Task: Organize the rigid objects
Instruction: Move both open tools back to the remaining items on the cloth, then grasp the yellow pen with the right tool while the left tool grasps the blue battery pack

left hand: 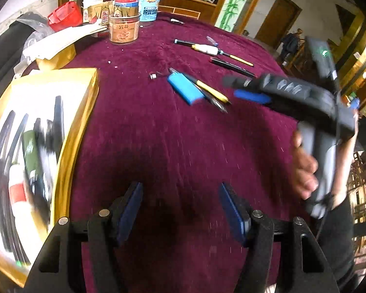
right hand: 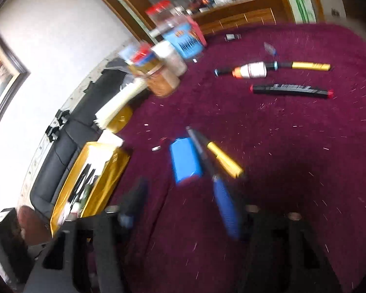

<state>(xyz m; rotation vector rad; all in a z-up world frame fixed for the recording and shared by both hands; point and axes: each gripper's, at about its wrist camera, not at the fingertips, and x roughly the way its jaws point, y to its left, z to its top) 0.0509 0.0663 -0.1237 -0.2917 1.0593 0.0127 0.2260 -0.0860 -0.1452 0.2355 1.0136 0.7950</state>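
Left gripper (left hand: 180, 210) jaws apart, nothing between, over maroon cloth (left hand: 158, 146). Right gripper (right hand: 180, 210) jaws also apart, empty (blurred; no earlier frame to compare).

Gold box (left hand: 73, 127) at 9 o'clock in left view: white-lined, holding black pens, a green item, a white-and-red tube. Contents unreadable in right view.

Blue block (left hand: 185, 88) with yellow pen (left hand: 212, 90) touching it, cloth centre. Farther at 1 o'clock: black marker (right hand: 290, 90), white bottle (right hand: 253, 69).

Far, 11 o'clock: clear jars (left hand: 123, 22), red bag (left hand: 63, 15) in left view only. Framed picture (right hand: 2, 66) in right view only.
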